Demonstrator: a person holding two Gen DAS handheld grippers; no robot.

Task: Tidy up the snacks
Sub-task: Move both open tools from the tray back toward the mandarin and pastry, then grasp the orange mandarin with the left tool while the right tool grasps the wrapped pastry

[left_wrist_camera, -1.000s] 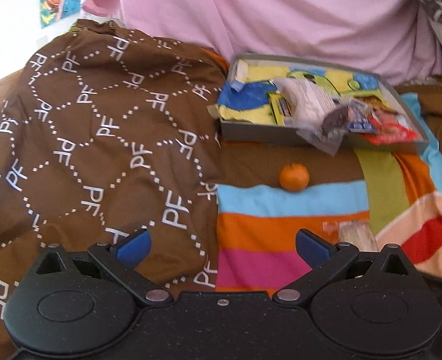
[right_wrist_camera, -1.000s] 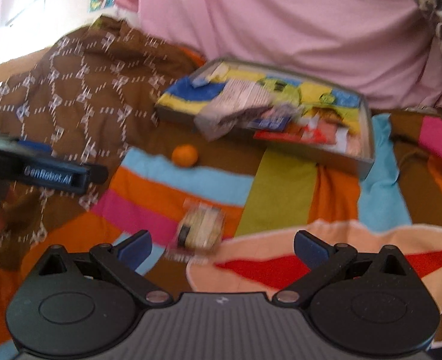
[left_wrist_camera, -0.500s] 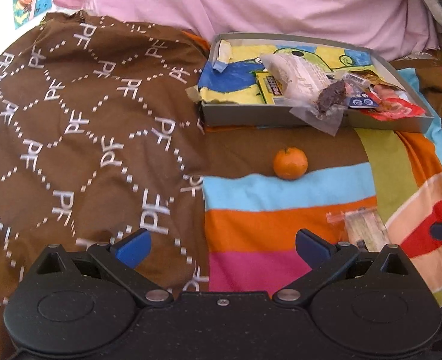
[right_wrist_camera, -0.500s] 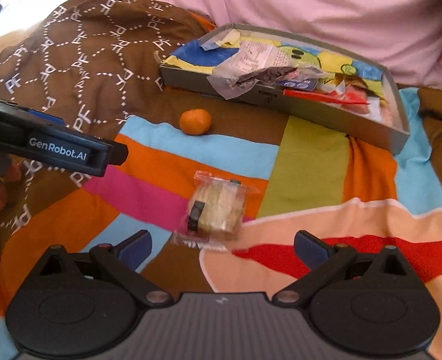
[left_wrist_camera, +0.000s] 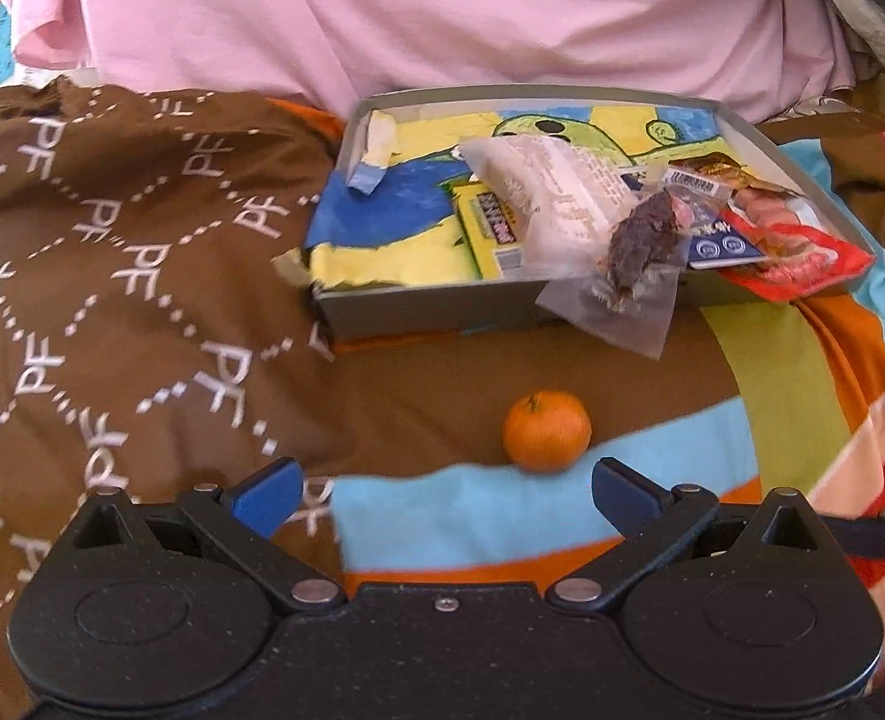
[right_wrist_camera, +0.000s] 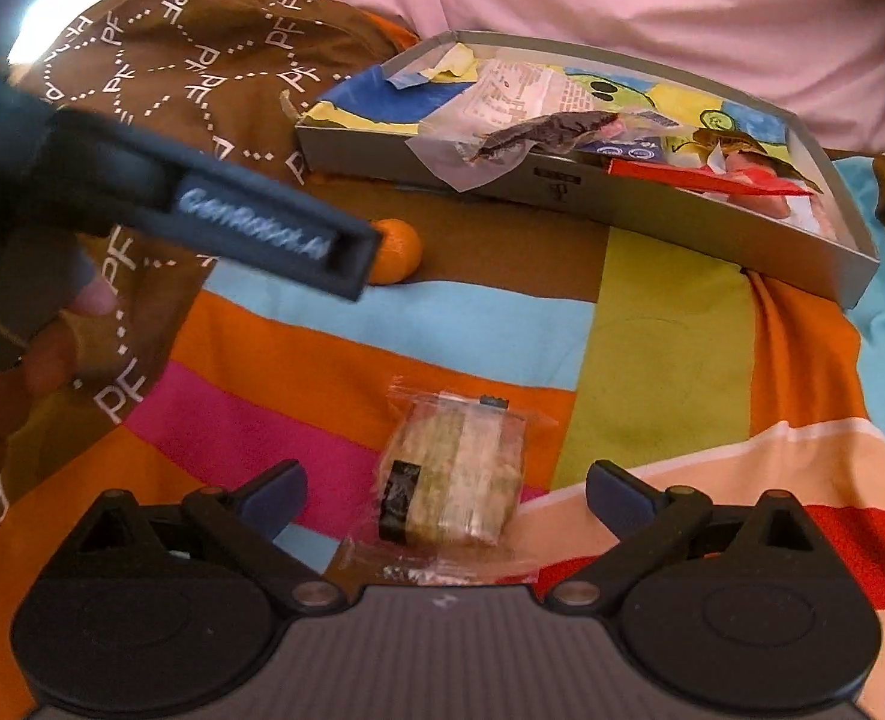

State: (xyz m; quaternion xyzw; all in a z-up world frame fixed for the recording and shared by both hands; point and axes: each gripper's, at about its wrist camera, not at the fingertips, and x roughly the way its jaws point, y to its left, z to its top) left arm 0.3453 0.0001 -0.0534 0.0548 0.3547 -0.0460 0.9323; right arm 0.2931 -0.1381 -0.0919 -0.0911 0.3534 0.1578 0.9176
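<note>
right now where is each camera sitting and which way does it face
Left wrist: sits on the left gripper, jaws open, facing forward over the bedspread at the orange and the grey box of snacks; only its own fingers show.
Right wrist: sits on the right gripper, jaws open, tilted down at the wrapped snack; the left gripper's side and the hand holding it show at left.
Shared: both see the orange, the grey box and the pink cloth behind.

Pink sheet (left_wrist_camera: 442, 12) behind a striped blanket (right_wrist_camera: 670, 324), daylight upper left
</note>
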